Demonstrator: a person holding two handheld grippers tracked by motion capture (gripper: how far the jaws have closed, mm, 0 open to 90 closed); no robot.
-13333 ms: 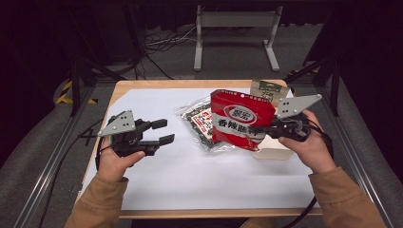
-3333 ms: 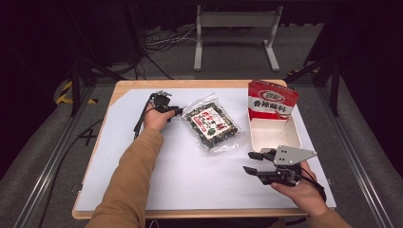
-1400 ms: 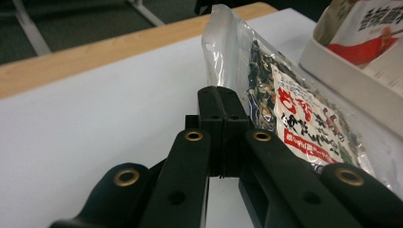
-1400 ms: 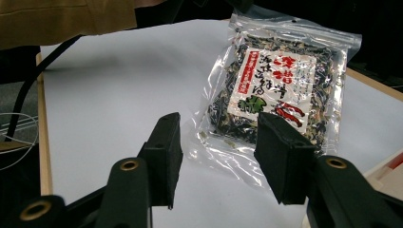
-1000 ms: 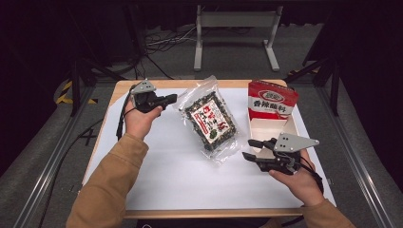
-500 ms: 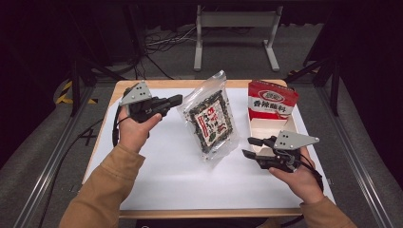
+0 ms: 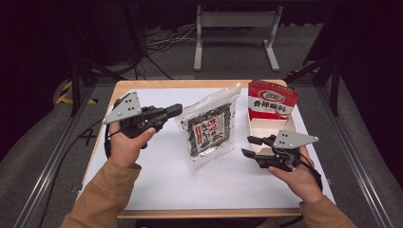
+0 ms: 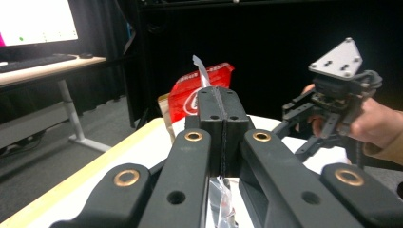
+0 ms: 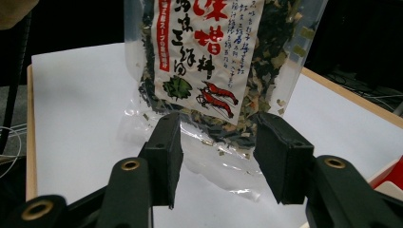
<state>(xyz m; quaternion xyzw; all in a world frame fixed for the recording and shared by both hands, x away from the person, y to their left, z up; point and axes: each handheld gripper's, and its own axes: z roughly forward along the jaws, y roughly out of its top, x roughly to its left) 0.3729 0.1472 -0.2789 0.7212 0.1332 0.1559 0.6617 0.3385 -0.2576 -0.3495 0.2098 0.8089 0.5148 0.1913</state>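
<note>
Nearest the person, at the right of the high view, the right hand (image 7: 297, 178) rests low over the white-covered surface (image 7: 157, 185) and carries the right tool (image 7: 250, 147). Its jaws are spread, with a clear gap between the pads, and they point toward the clear seaweed packet (image 7: 209, 127). In the right gripper view the lower part of that packet (image 9: 214, 90) hangs just beyond the two black pads (image 9: 166, 152), its crumpled clear bottom edge resting on the white surface (image 9: 76, 104); nothing is pinched between the pads. These jaws have just been opening a little, with nothing between them.

Farther in and at the left of the high view, the left hand (image 7: 124, 142) is raised above the surface and holds the left tool (image 7: 177, 109), aimed sideways at the packet's upper left edge. Its jaws are pressed together, and the left gripper view shows the two pads closed tight with a thin strip of clear film (image 8: 202, 71) standing up just past their tips. The packet therefore stands almost upright in the middle of the surface, pinched at its upper edge and tilted slightly.

Beyond and to the right, a red snack bag (image 7: 272, 100) stands in a pale tray (image 7: 266, 130) near the far right corner, apart from the packet. The left gripper view also shows the red bag (image 8: 199, 88) behind the closed pads.
</note>
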